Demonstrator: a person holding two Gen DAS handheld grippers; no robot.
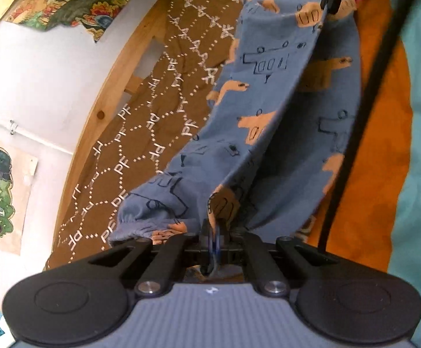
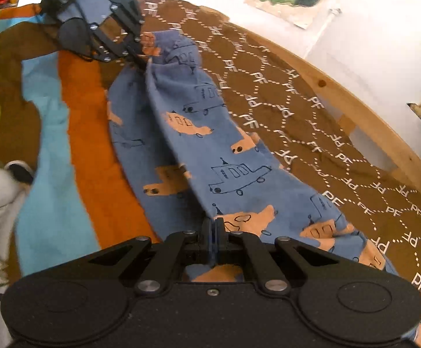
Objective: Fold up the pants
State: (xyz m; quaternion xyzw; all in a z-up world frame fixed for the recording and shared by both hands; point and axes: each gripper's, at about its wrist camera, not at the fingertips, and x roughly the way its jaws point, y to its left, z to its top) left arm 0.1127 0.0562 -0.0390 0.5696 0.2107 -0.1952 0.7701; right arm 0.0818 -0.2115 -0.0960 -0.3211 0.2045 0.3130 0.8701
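Left wrist view: my left tongs (image 1: 214,233) are clamped tight on 1 end of the blue pants (image 1: 271,121). My right tongs (image 2: 214,232) pinch the other end, so the pants hang stretched between the 2 above the brown bedspread (image 2: 312,133).
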